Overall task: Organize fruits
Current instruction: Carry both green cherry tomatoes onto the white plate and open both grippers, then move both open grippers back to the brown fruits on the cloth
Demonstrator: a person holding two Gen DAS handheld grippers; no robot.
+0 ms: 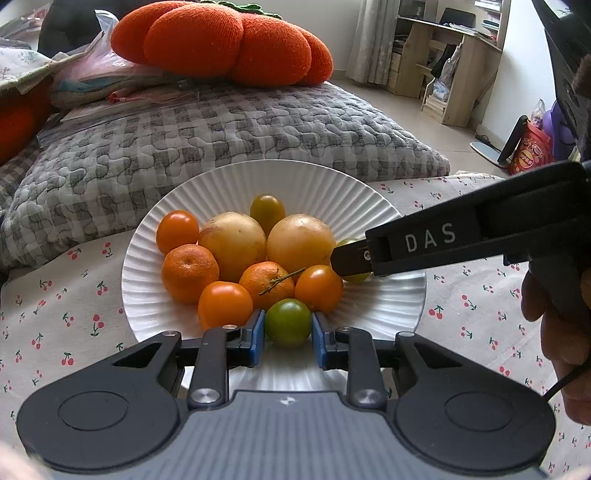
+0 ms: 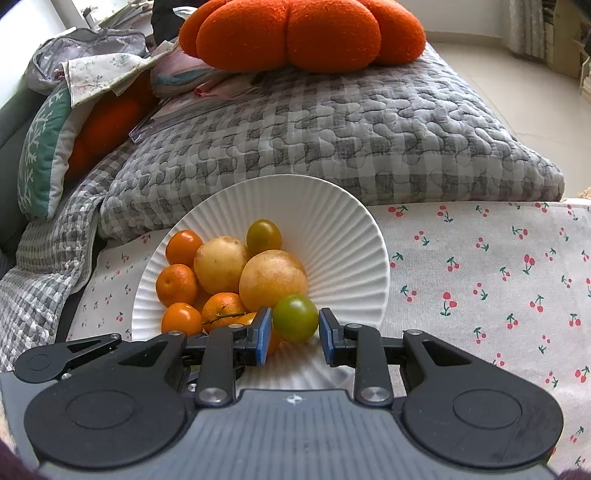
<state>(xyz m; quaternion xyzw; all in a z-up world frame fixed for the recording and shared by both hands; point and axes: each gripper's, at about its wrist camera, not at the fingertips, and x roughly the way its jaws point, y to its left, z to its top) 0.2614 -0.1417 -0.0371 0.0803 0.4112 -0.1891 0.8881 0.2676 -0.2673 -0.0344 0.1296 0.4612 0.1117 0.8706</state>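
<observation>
A white ribbed plate (image 1: 314, 184) (image 2: 332, 221) holds two yellow round fruits, mandarins, orange tomatoes and green tomatoes. My left gripper (image 1: 288, 338) has its blue pads on either side of a green tomato (image 1: 288, 322) at the plate's near edge; small gaps show beside it. My right gripper (image 2: 295, 332) brackets another green tomato (image 2: 295, 317) at the plate's right side, pads close but not clearly pressing. The right gripper also shows in the left wrist view (image 1: 351, 258), reaching in from the right over that yellow-green tomato (image 1: 345, 242).
The plate sits on a white cherry-print cloth (image 1: 480, 295) (image 2: 480, 277). Behind it lies a grey quilted cushion (image 1: 221, 129) (image 2: 332, 122) with an orange pumpkin pillow (image 1: 221, 40) (image 2: 303, 29) on top. A wooden desk (image 1: 443, 66) stands far right.
</observation>
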